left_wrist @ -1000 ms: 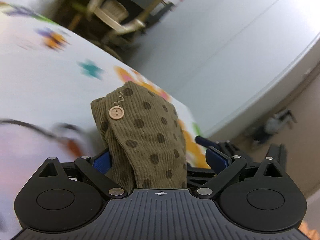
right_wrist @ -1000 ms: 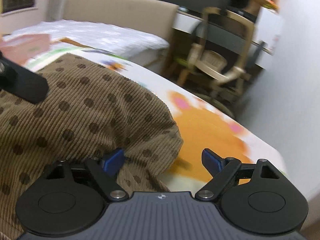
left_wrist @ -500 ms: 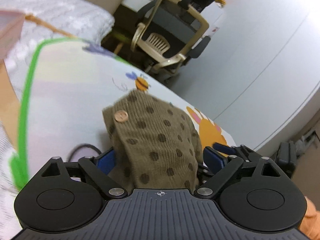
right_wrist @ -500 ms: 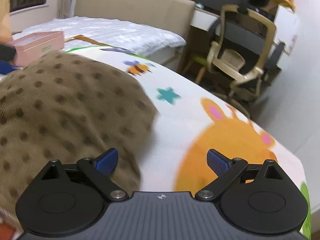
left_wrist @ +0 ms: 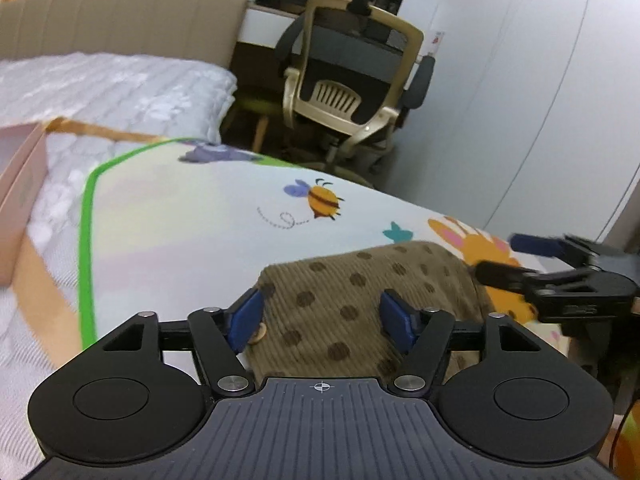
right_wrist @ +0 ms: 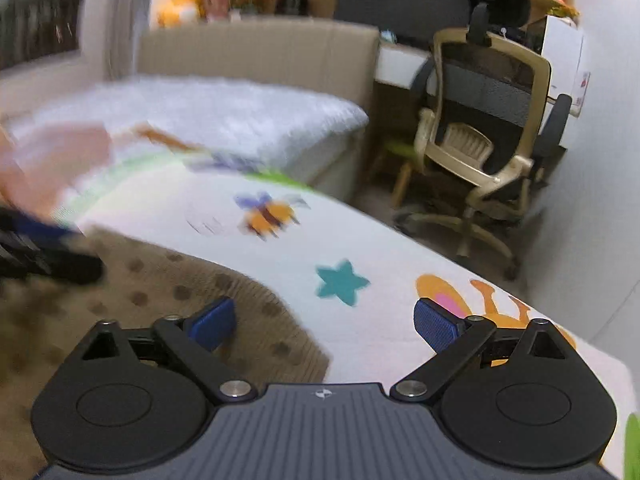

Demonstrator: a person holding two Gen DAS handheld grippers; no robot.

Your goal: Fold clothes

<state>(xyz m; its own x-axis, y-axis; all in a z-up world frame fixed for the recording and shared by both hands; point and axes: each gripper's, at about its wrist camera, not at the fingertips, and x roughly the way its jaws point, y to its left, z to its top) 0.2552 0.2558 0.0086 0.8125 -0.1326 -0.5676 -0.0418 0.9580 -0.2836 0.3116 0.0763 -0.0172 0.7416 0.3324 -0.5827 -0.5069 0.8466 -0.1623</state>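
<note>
On a cartoon-print play mat point(left_wrist: 192, 216), the brown polka-dot corduroy garment point(left_wrist: 344, 296) lies bunched. Both the left gripper point(left_wrist: 322, 316) and right gripper point(right_wrist: 324, 320) are spread, holding nothing. Better to smooth it flat before re-gripping an edge.

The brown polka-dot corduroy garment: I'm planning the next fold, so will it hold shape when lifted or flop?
The brown polka-dot corduroy garment probably flops: it lies humped and creased on the cartoon-print mat. Its ribbed cloth likely grips well. It looks light, so a push may bunch it.
</note>
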